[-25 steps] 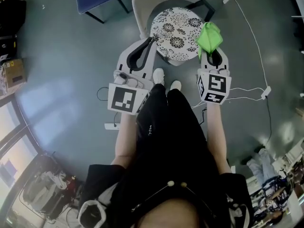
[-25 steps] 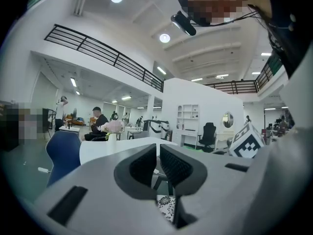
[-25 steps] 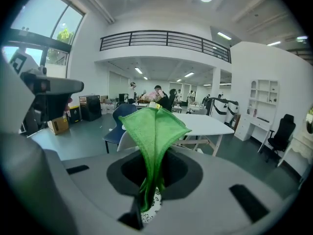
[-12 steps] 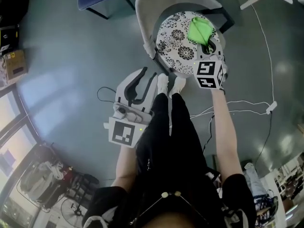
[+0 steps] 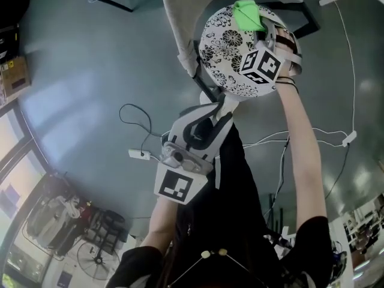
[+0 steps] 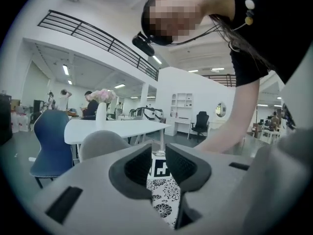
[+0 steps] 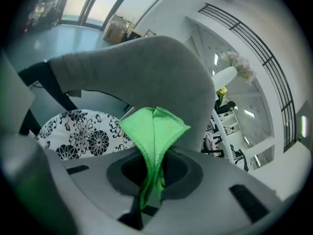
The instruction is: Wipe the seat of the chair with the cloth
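Cloth [image 7: 154, 131] is sitting clamped in the right gripper's [image 7: 154, 168] jaws over the flowered seat's [image 5: 225, 50] far edge, by the backrest [image 7: 146, 67]. Left gripper [image 6: 157, 163] is hovering nearer, jaws slightly apart, empty.

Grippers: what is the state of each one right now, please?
Left gripper: open, nothing between its jaws.
Right gripper: shut on the green cloth.

The cloth [image 5: 248, 15] I hold is bright green, the seat [image 5: 223, 44] white with black flower print, the backrest [image 7: 146, 72] pale grey, the floor [image 5: 90, 71] blue-grey.
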